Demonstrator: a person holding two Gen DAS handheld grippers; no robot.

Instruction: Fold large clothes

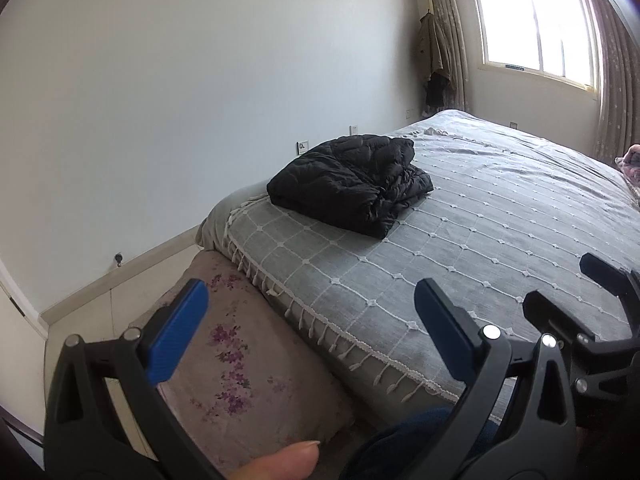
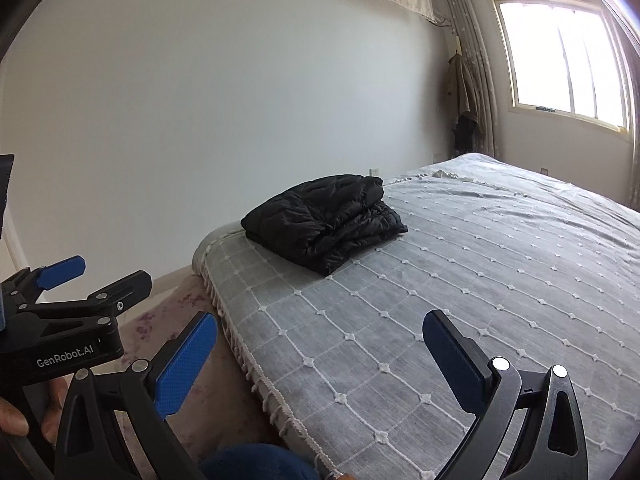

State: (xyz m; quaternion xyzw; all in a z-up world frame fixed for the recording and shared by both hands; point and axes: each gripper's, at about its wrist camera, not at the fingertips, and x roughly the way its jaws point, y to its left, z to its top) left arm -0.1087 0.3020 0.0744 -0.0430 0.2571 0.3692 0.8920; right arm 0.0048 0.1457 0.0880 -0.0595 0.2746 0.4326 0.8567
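Note:
A black quilted jacket [image 1: 352, 184] [image 2: 324, 222] lies folded in a thick bundle near the left edge of the bed, on the grey checked cover [image 1: 500, 248] [image 2: 500, 288]. Both grippers hang well short of it, near the bed's close edge. My left gripper [image 1: 312, 332] [image 2: 100, 276] is open, its blue pads wide apart with nothing between them. My right gripper [image 2: 320, 356] [image 1: 568, 284] is open too and holds nothing. It sits just to the right of the left one.
A floral cushioned bench [image 1: 240, 360] [image 2: 168, 320] stands against the bed's fringed edge. A bright window [image 1: 532, 20] with curtains and hanging clothes [image 1: 436, 52] are in the far corner. A pink item [image 1: 630, 164] lies far right. A thumb [image 1: 280, 460] and a blue-clothed knee [image 2: 256, 462] show below.

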